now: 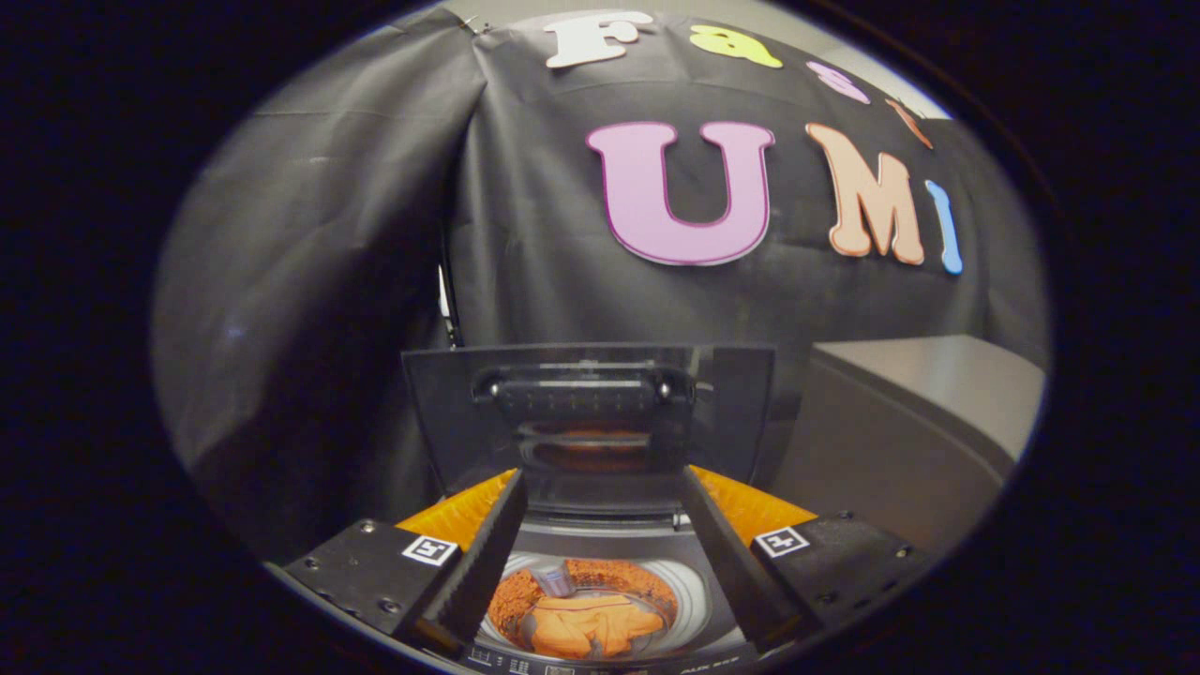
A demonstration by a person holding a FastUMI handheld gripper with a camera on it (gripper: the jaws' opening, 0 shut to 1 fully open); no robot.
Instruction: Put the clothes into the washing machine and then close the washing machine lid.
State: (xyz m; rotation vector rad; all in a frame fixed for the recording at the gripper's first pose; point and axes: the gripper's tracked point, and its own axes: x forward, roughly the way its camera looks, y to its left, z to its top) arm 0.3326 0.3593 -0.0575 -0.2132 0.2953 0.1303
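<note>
Below the jaws (600, 544), at 6 o'clock, the washing machine (609, 562) is seen from above, its round drum (689, 586) open to view. Orange clothes (586, 623) are lying in the drum, bunched toward the near side, framed between the two fingers. A small grey piece (553, 579) is seen on top of the pile at about 11 o'clock of the orange garment; what it is cannot be told.

The jaws are spread wide apart, nothing held between them, neither finger pressing on anything. The drum opening sits in the gap between them.

The washing machine lid (581, 422) is raised, standing upright at 12 o'clock beyond the fingertips. A dark handle bar (583, 386) is set across its upper part. An orange reflection is picked up in the lid's glossy panel below the handle. The lid is not closed.

A strip of control markings (511, 664) is seen on the machine's near edge at 6 o'clock, too small to read.

A grey box-like cabinet (923, 422) stands at 3 o'clock, just beside the machine. The black cloth wall (328, 281) hangs behind everything, from 9 to 3 o'clock.
</note>
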